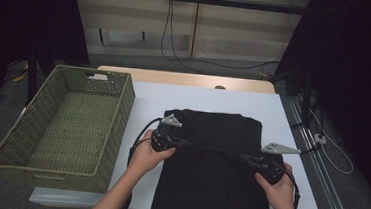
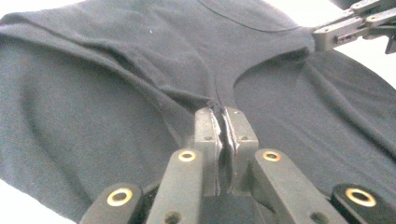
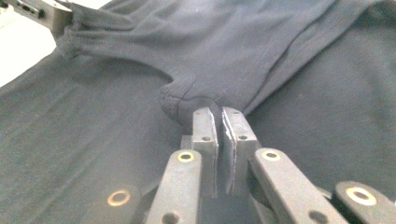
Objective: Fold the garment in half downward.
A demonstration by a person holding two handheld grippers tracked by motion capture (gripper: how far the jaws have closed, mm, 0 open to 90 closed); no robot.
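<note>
A black garment (image 1: 207,181) lies spread on the white table cover (image 1: 283,117), its far part folded back toward me over the near part. My left gripper (image 1: 186,143) pinches the fold's edge at the garment's left side; in the left gripper view the jaws (image 2: 219,113) are shut on a ridge of dark cloth. At the right end of the same fold my right gripper (image 1: 245,158) is shut on the garment, with a hemmed edge bunched at its jaw tips (image 3: 220,112). Each gripper view shows the other gripper at a top corner (image 2: 345,28) (image 3: 46,11), holding the cloth.
A woven green basket (image 1: 123,104) stands at the left of the table, close to my left hand. The wooden table edge (image 1: 185,78) runs along the back. Cables hang on the wall behind, and dark curtains flank both sides.
</note>
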